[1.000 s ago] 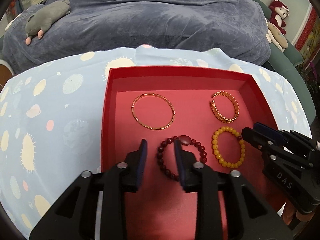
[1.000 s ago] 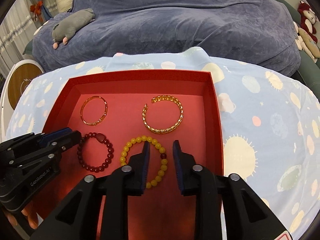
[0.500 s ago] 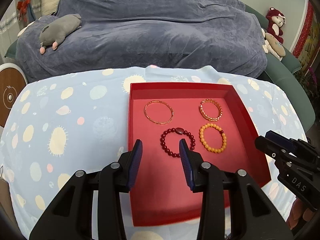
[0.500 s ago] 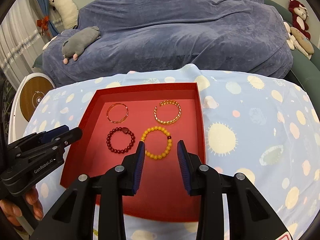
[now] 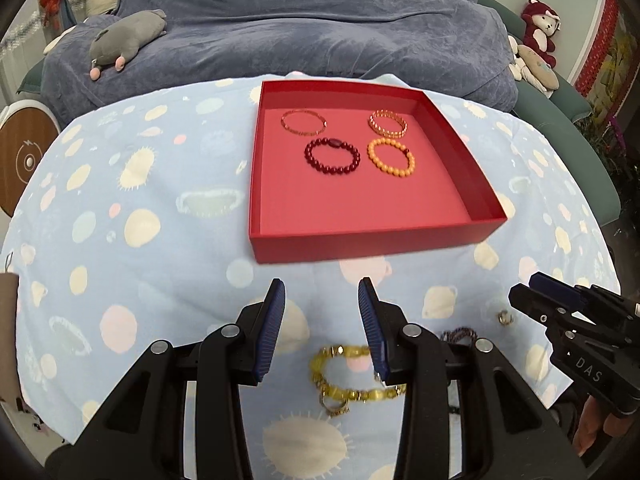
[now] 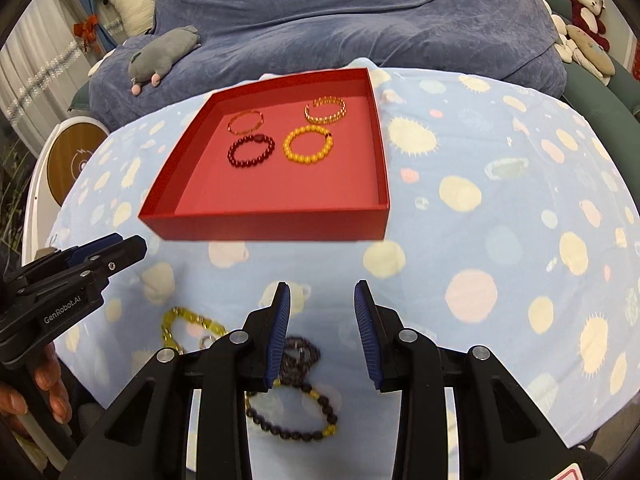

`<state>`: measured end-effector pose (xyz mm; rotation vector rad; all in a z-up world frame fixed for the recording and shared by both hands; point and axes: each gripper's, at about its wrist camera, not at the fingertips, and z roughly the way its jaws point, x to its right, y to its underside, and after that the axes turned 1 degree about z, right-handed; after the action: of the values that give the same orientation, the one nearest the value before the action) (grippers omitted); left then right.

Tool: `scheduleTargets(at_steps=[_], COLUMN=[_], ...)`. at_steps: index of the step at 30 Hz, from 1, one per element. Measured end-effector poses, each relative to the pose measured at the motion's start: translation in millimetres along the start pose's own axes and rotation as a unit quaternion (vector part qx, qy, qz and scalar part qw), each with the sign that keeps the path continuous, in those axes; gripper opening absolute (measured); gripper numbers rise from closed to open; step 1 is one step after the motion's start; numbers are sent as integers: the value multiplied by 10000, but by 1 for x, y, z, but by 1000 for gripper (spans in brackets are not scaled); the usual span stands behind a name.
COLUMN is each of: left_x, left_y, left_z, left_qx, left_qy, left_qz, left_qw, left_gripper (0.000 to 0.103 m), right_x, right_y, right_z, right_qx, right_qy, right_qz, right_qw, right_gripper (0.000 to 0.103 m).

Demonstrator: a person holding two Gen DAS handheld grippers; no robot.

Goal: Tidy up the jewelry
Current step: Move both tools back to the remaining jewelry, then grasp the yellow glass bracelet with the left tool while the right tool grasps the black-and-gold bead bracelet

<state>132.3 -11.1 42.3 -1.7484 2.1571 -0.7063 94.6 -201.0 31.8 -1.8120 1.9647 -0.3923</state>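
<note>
**Tray holds four bracelets; more lie loose on cloth**

Red tray (image 5: 372, 248) on the spotted cloth (image 5: 140, 280): thin gold bangle (image 5: 303, 121), gold chain cuff (image 5: 387, 123), dark red bead bracelet (image 5: 332, 156), orange bead bracelet (image 5: 391, 157). Near edge: yellow bracelet (image 5: 352, 376), dark bead bracelet (image 6: 292, 420), small ring (image 5: 505, 317). Left gripper (image 5: 322, 328) and right gripper (image 6: 322, 328) have jaws apart, holding nothing.
</note>
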Motion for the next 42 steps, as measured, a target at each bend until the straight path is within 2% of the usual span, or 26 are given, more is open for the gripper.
scheduleTargets(at_steps=[8, 15, 20, 28, 38, 41, 42], left_x=[-2, -6, -12, -12, -1, 5, 6], left_y=[49, 66, 69, 65, 59, 58, 57], left_z=[-3, -4, -2, 10, 34, 36, 37], left_qx=[-237, -281, -303, -397, -474, -413, -406], left_qy=[11, -33, -45, 0, -56, -156, -155], left_qz=[-292, -420, -563, -652, -447, -254, -201], left_qw=[9993, 9987, 9979, 9971, 9979, 9987, 9989], left_gripper=[36, 36, 37, 38, 37, 34, 30], right_x=[1, -5, -8, -1, 1, 1, 2], right_y=[55, 68, 68, 71, 74, 74, 74], right_z=[2, 16, 25, 24, 22, 22, 22], right_qx=[-318, -446, -500, -460, -475, -473, -473], right_qy=[85, 133, 148, 181, 133, 148, 148], right_qz=[-23, -131, -186, -138, -53, -71, -69], right_qw=[9995, 9988, 9985, 9987, 9988, 9987, 9987], right_gripper=[33, 33, 30, 10, 10, 10, 10])
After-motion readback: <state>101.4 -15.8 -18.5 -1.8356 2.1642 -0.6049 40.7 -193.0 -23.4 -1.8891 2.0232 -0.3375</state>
